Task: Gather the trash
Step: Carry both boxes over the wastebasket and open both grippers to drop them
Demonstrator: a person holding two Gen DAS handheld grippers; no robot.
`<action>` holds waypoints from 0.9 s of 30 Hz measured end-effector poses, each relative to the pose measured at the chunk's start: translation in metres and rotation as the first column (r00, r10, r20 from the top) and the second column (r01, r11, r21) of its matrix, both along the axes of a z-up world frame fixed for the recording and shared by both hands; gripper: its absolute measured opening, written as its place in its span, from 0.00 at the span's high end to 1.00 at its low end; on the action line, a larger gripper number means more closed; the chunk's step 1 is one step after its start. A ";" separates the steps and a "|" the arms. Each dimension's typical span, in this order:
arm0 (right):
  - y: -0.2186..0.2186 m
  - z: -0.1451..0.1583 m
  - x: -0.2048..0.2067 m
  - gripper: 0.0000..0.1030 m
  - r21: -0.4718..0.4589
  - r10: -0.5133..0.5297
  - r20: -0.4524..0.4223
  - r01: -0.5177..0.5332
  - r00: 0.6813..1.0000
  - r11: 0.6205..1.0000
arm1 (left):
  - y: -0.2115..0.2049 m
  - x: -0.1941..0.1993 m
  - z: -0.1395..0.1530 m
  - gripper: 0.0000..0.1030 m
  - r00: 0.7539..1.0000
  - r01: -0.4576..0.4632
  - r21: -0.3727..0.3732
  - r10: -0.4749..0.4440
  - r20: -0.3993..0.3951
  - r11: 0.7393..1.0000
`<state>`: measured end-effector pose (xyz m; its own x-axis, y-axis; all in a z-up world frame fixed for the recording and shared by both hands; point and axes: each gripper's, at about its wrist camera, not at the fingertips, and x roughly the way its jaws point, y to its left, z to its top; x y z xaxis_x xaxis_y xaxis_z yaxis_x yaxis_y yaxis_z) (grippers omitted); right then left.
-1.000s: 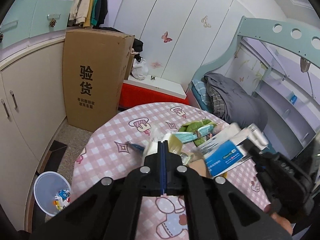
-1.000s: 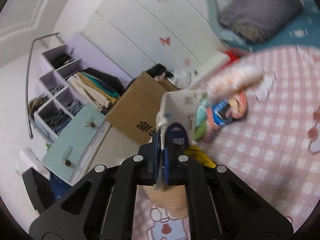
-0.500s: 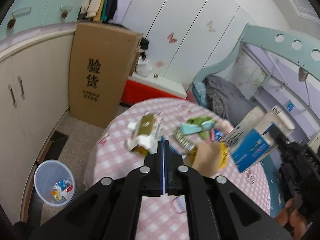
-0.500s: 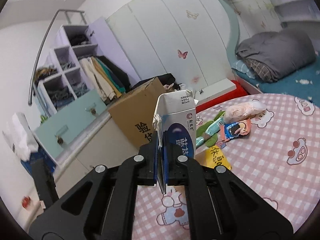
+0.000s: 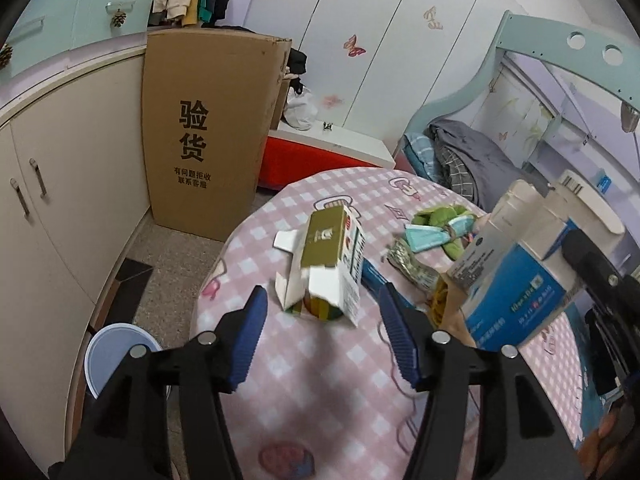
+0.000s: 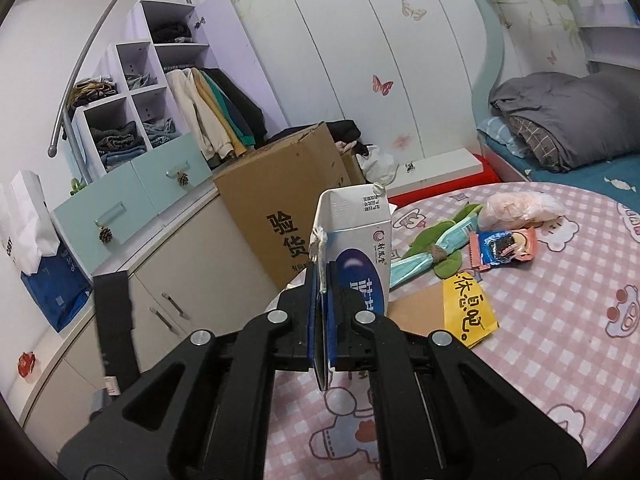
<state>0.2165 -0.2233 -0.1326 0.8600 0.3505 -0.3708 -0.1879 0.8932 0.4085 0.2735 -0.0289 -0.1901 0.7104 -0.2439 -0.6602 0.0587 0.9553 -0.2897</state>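
The green carton (image 5: 332, 264) on the worktop (image 5: 320, 400) – light, crushable, best pinched across its flat sides – lies before the just-opened, empty left tongs (image 5: 322, 320), while the right tongs (image 6: 323, 300) clench a blue-and-white carton (image 6: 356, 240).

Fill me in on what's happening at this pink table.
A person is clearing trash with a gripper in each hand. The right gripper is shut on a blue-and-white carton, held above the checked table. The left gripper has just been opening; an olive-green box shows between its spread fingers, untouched. Wrappers lie on the table, and a waste bin stands on the floor.
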 end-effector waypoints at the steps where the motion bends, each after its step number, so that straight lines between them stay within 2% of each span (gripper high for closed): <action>1: 0.000 -0.001 0.002 0.96 -0.003 0.001 -0.001 -0.001 1.000 1.000 | -0.001 0.005 -0.002 0.43 1.000 0.003 0.002 -0.003 -0.006 1.000; 6: 0.004 -0.004 0.011 0.96 -0.011 0.015 -0.009 -0.015 1.000 1.000 | -0.010 0.026 -0.013 0.43 0.999 0.008 0.025 -0.007 -0.038 1.000; 8: 0.004 -0.006 0.013 0.96 -0.008 0.016 -0.017 -0.016 1.000 1.000 | -0.012 0.031 -0.015 0.55 0.999 0.012 0.020 -0.011 -0.048 1.000; 9: 0.004 -0.007 0.013 0.96 -0.007 0.016 -0.020 -0.016 1.000 1.000 | -0.012 0.029 -0.013 0.70 0.999 0.013 0.020 -0.013 -0.029 1.000; 10: 0.004 -0.007 0.014 0.96 -0.006 0.016 -0.022 -0.016 1.000 1.000 | -0.013 0.027 -0.009 0.77 1.000 0.021 0.021 -0.020 -0.023 1.000; 12: 0.005 -0.006 0.013 0.96 -0.006 0.016 -0.022 -0.016 1.000 1.000 | -0.014 0.022 -0.005 0.83 1.000 0.022 0.021 -0.022 -0.012 1.000; 14: 0.007 -0.004 0.011 0.96 -0.010 0.015 -0.019 -0.016 1.000 1.000 | -0.013 0.015 0.000 0.98 1.000 0.019 0.019 -0.019 0.011 1.000; 15: 0.007 -0.002 0.009 0.96 -0.010 0.015 -0.017 -0.016 1.000 1.000 | -0.011 0.012 0.003 1.00 1.000 0.016 0.015 -0.016 0.017 1.000; 21: 0.013 0.010 -0.003 0.96 -0.016 0.014 -0.005 -0.015 1.000 1.000 | -0.005 -0.004 0.014 1.00 0.999 0.037 -0.038 -0.036 0.030 0.999; 27: 0.028 0.030 -0.023 0.96 -0.027 0.036 0.032 -0.035 0.999 0.999 | 0.009 -0.038 0.038 1.00 0.996 0.030 -0.077 -0.023 0.090 0.997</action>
<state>0.1930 -0.1952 -0.1025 0.8589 0.3716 -0.3524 -0.2328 0.8962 0.3777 0.2353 -0.0196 -0.1518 0.7578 -0.3122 -0.5730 0.1129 0.9276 -0.3562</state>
